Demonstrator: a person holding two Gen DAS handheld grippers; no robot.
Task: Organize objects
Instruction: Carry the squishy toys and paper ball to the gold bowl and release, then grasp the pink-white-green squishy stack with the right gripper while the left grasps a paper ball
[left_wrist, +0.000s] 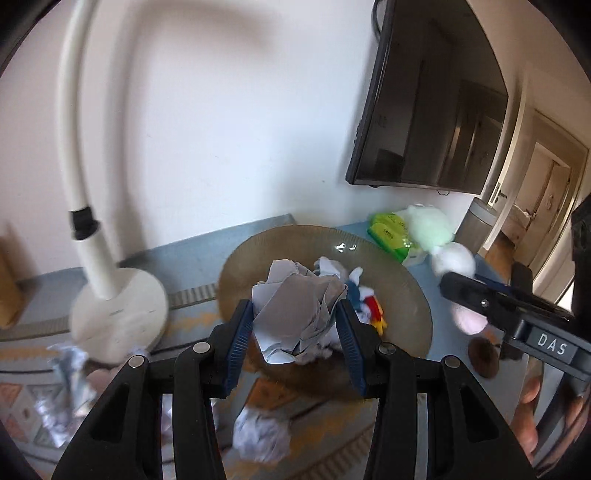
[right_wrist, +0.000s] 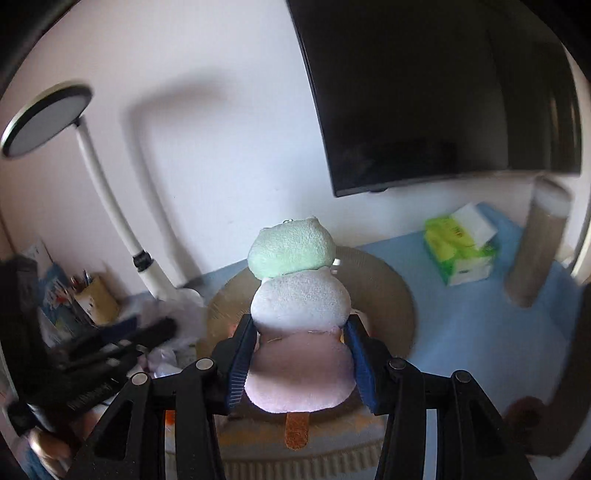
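Bowl (left_wrist: 406, 295) between lamp (left_wrist: 118, 314) on left and tissue pack (left_wrist: 391, 236) on right.

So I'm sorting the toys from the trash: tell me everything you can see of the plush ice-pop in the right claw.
The plush ice-pop is a soft, fuzzy toy of three stacked lobes: mint green on top, white in the middle, pale pink at the bottom, with a brown stick at the base and a small loop on top. It is upright, lifted above the round tan bowl. The right claw grips it, blue pads pressing the pink lobe's sides.
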